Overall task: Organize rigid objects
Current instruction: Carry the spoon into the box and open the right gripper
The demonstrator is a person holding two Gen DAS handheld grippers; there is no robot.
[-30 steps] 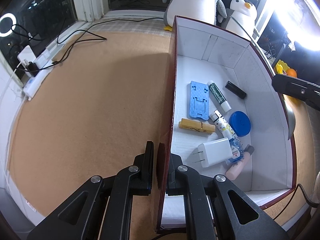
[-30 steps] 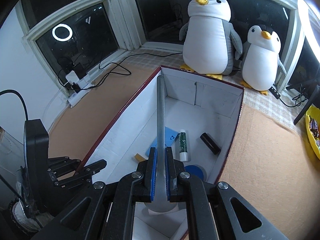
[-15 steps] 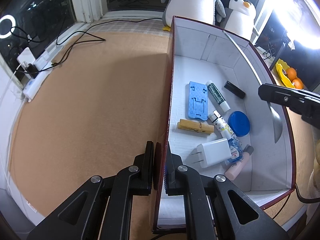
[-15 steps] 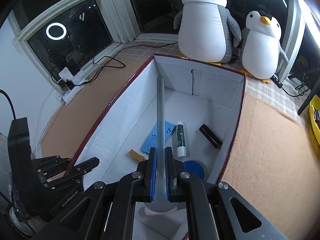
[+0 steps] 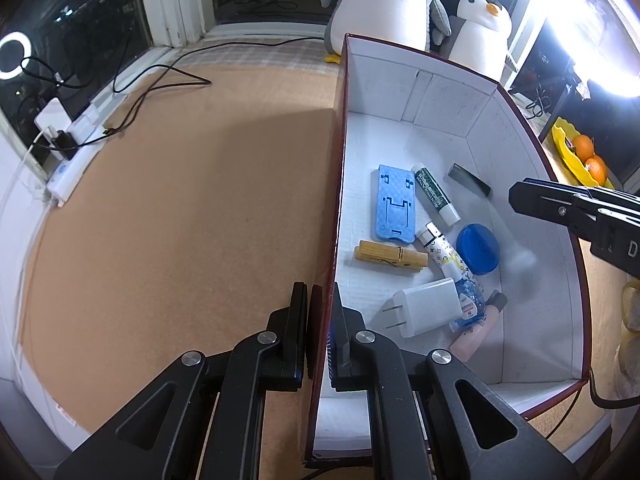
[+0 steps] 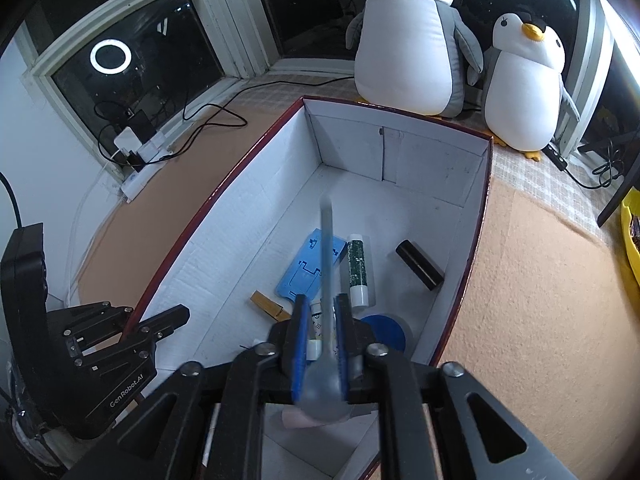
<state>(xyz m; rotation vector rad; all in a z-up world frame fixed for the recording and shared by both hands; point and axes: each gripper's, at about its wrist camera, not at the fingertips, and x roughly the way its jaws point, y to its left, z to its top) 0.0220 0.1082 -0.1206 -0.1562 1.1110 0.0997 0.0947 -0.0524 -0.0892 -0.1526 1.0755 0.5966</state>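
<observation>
Left gripper: the black two-finger left gripper point(image 5: 320, 320) sits low at the near left wall of the white-lined, dark-red-edged cardboard box point(image 5: 532, 152), one finger outside and one inside, jaws clamped on that wall.
Right gripper: the black right gripper point(image 6: 323, 344) with blue pads hangs over the box's near right part, pointing along the box towards the far wall.
Right jaws: parted, with gaps between the pads and the spoon.
Spoon: the grey metal spoon point(image 6: 326, 280) lies in the gap between the right fingers, bowl near the gripper's base, handle running forward over the box; it is motion-blurred, and I cannot tell whether it touches a pad.
Spoon, left view: only a faint blur below the right gripper point(image 5: 560, 208), inside the box.
Box floor: blue plastic phone stand point(image 5: 393, 204), green-and-white tube point(image 5: 435, 193), black bar point(image 5: 469, 180), round blue lid point(image 5: 478, 249), wooden clothespin point(image 5: 390, 259), white plug charger point(image 5: 424, 312), pink bottle point(image 5: 476, 334).
Behind box: two plush penguins point(image 6: 408, 40).
</observation>
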